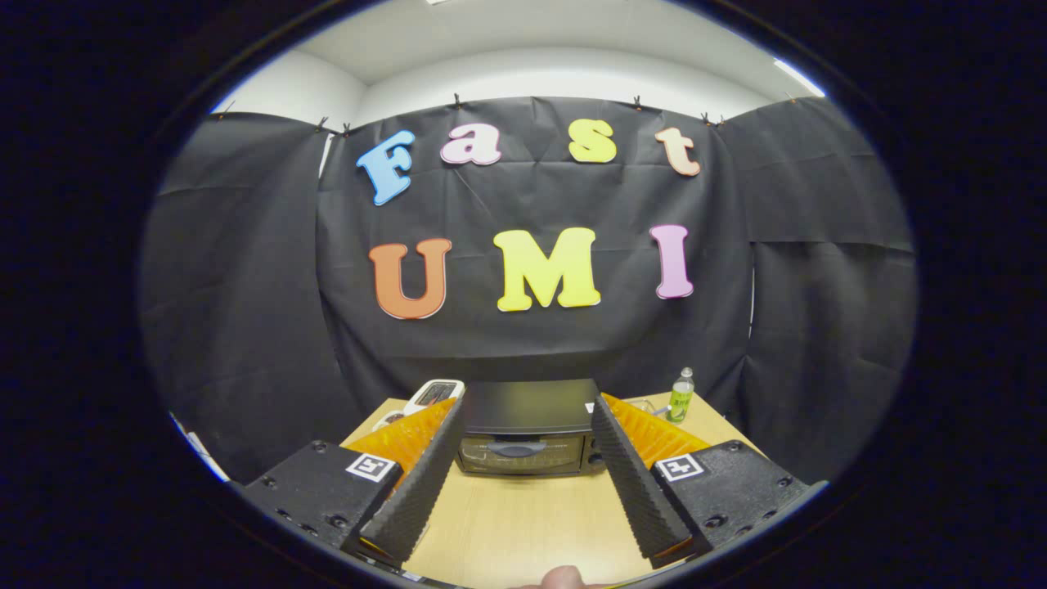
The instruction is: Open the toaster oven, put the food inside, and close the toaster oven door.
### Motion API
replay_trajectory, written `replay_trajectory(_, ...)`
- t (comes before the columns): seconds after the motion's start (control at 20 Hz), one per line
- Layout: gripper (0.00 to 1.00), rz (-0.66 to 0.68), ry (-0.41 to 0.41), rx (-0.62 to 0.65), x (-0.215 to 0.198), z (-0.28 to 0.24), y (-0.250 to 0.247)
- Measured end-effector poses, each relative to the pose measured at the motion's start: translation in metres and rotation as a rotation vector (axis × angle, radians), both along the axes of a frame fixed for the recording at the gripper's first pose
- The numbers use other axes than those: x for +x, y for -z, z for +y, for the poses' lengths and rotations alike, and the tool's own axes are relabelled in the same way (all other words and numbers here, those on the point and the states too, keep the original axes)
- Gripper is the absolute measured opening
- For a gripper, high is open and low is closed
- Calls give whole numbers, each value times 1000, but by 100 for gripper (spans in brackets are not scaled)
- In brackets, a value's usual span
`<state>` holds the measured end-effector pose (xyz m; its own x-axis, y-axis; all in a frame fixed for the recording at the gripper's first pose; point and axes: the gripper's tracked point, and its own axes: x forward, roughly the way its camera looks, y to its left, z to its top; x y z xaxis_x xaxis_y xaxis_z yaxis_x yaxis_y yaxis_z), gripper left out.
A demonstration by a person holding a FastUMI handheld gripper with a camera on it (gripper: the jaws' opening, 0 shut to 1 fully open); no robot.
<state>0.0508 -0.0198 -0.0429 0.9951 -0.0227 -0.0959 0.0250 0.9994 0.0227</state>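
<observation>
The jaws stood wide apart with nothing between them but bare tabletop; the gripper (527, 425) hung above the near part of the wooden table (523, 515), its two ribbed black fingers (417, 483) angled outward toward the far side. Framed between the fingertips and just beyond them sat the toaster oven (523, 433), a black box with its glass door shut and the handle across the upper part of the door. It rested toward the far edge of the table, roughly midway along it. Behind the left finger, near the far left corner, stood a white pop-up toaster (433, 394). A green-labelled plastic bottle (680, 396) stood upright near the far right corner, beyond the right finger and well apart from the oven. At the near edge of the table a fingertip of the person (560, 577) just showed. Whether any food lay on the table could not be told.
</observation>
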Motion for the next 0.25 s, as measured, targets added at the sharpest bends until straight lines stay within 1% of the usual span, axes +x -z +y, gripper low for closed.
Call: replay_trajectory(0.25, 100, -6, 7, -1, -1, -5, -4)
